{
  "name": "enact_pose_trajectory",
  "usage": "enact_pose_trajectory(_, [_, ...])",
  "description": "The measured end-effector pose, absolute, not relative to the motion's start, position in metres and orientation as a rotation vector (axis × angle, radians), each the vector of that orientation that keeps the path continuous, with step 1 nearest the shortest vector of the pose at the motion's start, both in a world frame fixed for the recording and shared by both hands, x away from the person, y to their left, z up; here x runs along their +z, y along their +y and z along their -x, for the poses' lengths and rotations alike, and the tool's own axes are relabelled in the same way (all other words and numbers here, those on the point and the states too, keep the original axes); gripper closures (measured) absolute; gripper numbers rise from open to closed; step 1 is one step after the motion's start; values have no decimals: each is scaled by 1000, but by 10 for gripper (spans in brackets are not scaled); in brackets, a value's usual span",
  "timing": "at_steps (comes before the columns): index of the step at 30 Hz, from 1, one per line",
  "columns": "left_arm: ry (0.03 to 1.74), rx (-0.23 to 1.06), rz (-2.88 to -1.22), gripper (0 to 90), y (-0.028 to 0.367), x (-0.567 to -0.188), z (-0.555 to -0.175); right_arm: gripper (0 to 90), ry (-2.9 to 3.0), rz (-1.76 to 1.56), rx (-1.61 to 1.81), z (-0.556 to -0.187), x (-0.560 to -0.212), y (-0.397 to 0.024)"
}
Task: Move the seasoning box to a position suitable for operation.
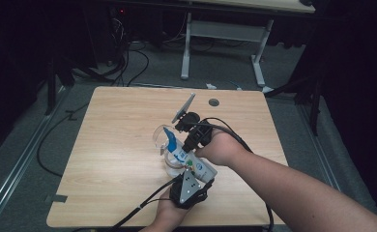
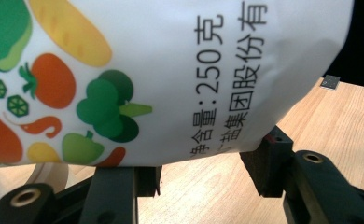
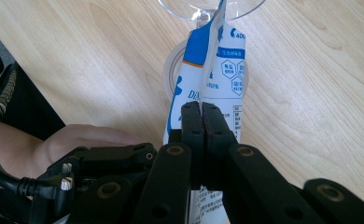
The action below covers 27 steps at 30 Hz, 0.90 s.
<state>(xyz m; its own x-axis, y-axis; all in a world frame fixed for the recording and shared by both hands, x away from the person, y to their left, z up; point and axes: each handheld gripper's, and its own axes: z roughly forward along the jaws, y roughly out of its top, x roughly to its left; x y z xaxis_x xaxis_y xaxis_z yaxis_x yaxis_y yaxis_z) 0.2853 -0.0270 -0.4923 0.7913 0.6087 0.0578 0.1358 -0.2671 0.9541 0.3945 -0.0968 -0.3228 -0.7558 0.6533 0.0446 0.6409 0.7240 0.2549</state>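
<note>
A white salt bag (image 1: 196,165) with a blue top and printed vegetables (image 2: 171,70) is held tilted over the table by both grippers. My left gripper (image 1: 192,180) grips its lower end, the black pads (image 2: 269,161) pressing on either side of the full bag. My right gripper (image 3: 202,112) is shut on the thin flat part of the bag (image 3: 227,70) below the blue top. The blue corner (image 1: 168,137) rests at the rim of a clear stemmed glass (image 1: 161,140), which stands upright on its round foot (image 3: 173,70).
The wooden table (image 1: 119,125) has a round cable hole (image 1: 213,102) near its far edge. Cables trail from both grippers toward the front edge. Behind the table stands another desk on white legs (image 1: 185,53), with cables on the floor.
</note>
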Motion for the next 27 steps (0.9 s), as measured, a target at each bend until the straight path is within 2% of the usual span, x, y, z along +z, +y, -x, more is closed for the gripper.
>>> enact_pose_trajectory(27, [573,520,-1821,534,-28,-493,-285,873,2867,-1094,388,-394,-326,-95])
